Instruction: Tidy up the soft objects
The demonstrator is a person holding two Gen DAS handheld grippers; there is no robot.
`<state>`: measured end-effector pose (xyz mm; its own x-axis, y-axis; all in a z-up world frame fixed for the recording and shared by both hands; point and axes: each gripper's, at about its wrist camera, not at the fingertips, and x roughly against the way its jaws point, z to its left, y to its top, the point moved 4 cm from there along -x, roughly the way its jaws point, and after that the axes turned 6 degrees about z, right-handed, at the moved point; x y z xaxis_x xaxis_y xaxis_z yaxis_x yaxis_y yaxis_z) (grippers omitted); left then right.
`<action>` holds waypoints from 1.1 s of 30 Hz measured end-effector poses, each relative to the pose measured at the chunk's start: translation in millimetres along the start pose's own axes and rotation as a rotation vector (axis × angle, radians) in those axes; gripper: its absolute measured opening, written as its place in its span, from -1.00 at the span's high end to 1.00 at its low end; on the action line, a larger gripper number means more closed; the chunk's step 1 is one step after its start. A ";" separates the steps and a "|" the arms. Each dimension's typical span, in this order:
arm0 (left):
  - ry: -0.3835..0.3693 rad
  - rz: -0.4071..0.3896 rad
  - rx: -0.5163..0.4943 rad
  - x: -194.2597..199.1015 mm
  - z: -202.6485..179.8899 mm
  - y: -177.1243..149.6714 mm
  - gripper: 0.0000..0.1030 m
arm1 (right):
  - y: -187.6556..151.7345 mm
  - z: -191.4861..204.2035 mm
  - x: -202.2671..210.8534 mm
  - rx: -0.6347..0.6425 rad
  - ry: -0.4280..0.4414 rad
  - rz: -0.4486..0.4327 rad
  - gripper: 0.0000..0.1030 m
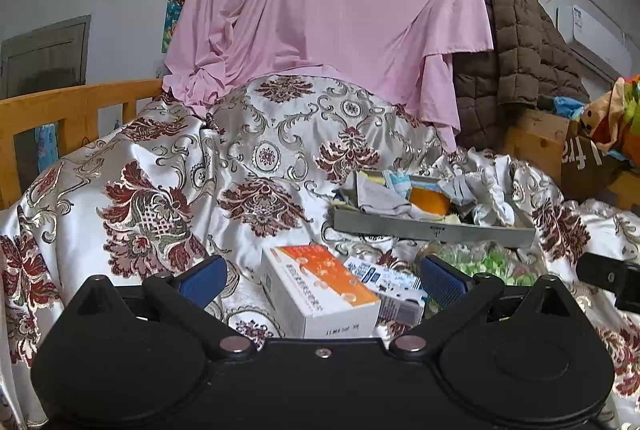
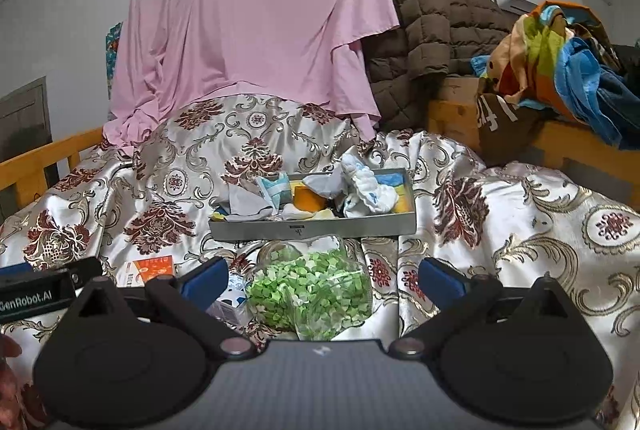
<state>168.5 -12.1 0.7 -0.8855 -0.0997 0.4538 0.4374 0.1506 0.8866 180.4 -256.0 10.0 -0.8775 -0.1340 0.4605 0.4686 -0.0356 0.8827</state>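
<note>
A grey tray (image 2: 312, 228) (image 1: 434, 230) lies on the patterned bedspread and holds several soft things: grey cloths (image 2: 244, 207), an orange piece (image 2: 308, 203) (image 1: 430, 201) and white fluffy socks (image 2: 372, 195). In front of it lies a clear bag of green and white bits (image 2: 310, 290) (image 1: 484, 262). My right gripper (image 2: 322, 280) stands open with the bag between its fingers, not touching. My left gripper (image 1: 320, 280) is open around an orange and white box (image 1: 320, 286); a blue and white box (image 1: 386, 284) lies beside it.
The floral bedspread (image 2: 520, 230) is rumpled over the bed. A pink sheet (image 2: 256, 29) hangs behind, with a brown quilted coat (image 2: 424, 29) to its right. Colourful clothes (image 2: 560, 61) pile on a wooden frame (image 2: 580, 145) at right. A wooden rail (image 1: 60, 109) runs along the left.
</note>
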 end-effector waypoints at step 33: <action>0.028 0.057 -0.045 0.1 5.2 -26.2 -0.98 | -28.7 7.5 -9.1 0.036 -0.040 0.073 -0.99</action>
<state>156.1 -10.9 -22.9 -0.8543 -0.1199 0.5058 0.4946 0.1122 0.8619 174.2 -246.3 -18.8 -0.8446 -0.0956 0.5268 0.5285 0.0085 0.8489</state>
